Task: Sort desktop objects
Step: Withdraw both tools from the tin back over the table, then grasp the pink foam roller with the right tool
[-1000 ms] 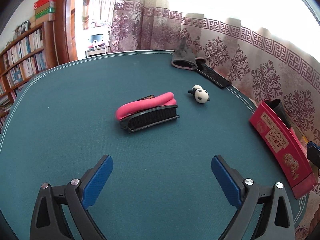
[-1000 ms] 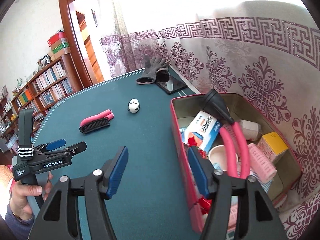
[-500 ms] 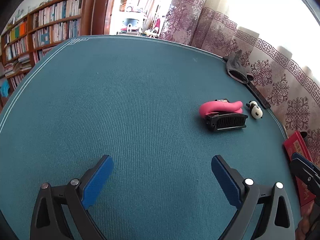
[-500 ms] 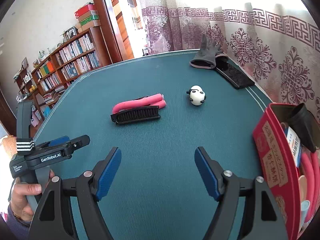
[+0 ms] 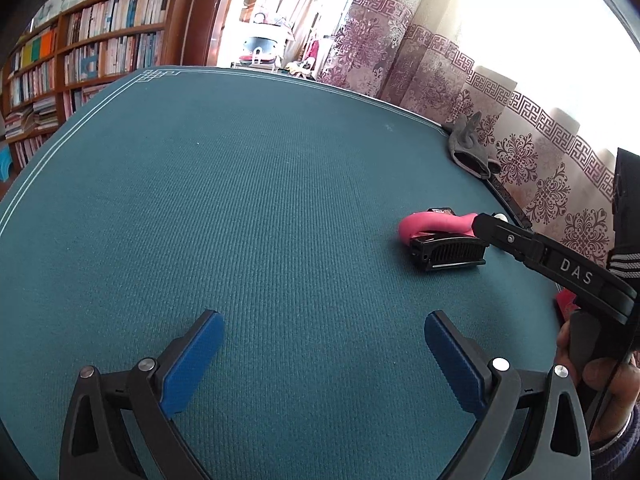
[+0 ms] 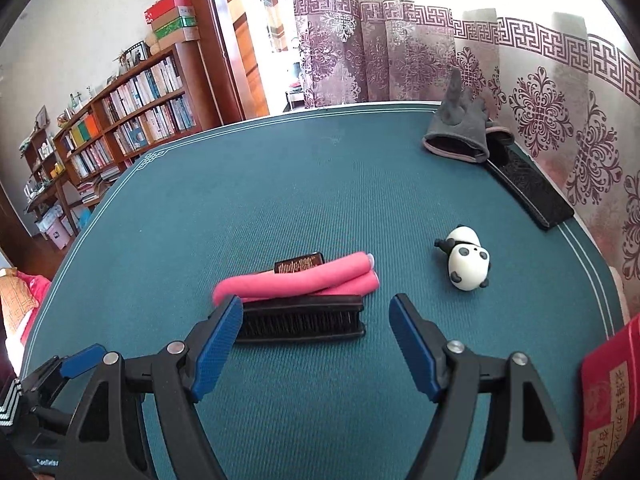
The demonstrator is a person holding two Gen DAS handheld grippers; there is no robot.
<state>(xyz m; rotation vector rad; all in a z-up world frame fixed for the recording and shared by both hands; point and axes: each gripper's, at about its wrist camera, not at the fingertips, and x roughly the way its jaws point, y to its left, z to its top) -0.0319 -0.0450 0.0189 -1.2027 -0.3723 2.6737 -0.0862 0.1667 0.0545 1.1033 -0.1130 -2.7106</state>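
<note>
Since the earlier pictures the right gripper (image 6: 316,320) has been brought closer to the brush, and the red box has been left at the right edge of the right wrist view. The left gripper (image 5: 320,340) has been turned toward the bare middle of the table.

The wide table covered with dark teal cloth (image 6: 280,184) is seen in both views. A red box with printed characters (image 6: 608,396) is cut by the right border. A flat black rectangular object (image 6: 528,184) is laid near the curtain side, and a grey fabric glove (image 6: 460,132) is placed at its far end, touching it. A black plastic brush with dark bristles (image 6: 300,320) is found just ahead of the right gripper, its left end just beside the left blue pad. A folded pink foam roller (image 6: 296,280) is laid behind the brush, against it. A small black-and-white panda figure (image 6: 466,258) is lying on its side, to the right of these two and apart from them.

Both grippers are held wide apart and nothing is gripped between the pads.
</note>
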